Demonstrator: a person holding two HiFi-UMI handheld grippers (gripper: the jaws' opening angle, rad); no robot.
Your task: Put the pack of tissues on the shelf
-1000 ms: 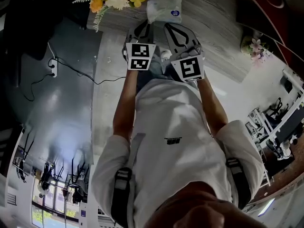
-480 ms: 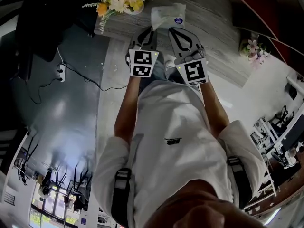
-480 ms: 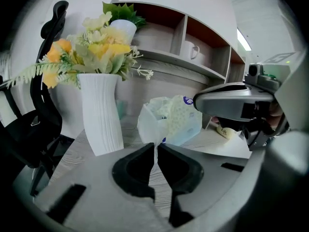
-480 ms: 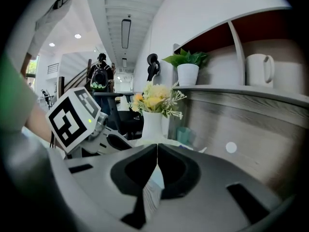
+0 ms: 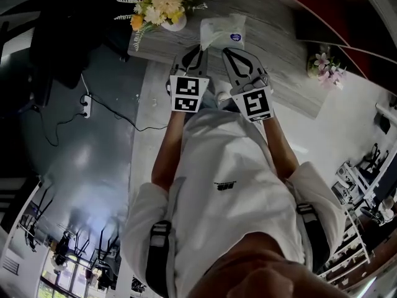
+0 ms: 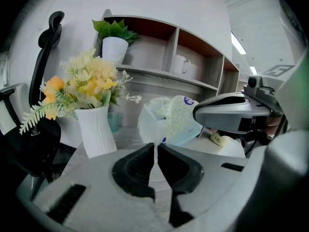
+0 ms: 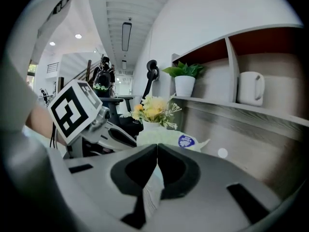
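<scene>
The person stands close to the wood-grain desk (image 5: 282, 51). Compared with the head view of a second ago, the desk, the vase of flowers (image 5: 162, 8) and both arms now sit lower in the frame. More of the far side shows, so the head seems to have tipped up toward the wall shelf (image 6: 159, 74) above the desk's far edge. The shelf holds a potted plant (image 6: 115, 45) at its left and a white mug (image 7: 251, 88) further right. The pack of tissues (image 5: 224, 30) is over the desk, just right of the flowers. It keeps the same place ahead of the two marker cubes across all three moments, which I read as a carry already under way. The left gripper (image 6: 155, 146) has its jaws pressed together on a thin corner of the wrapper. The right gripper (image 7: 157, 151) is clamped likewise, with a flap of wrapper hanging below its tips. I cannot tell whether the pack has left the desk, and the lift to the shelf is still ahead.
</scene>
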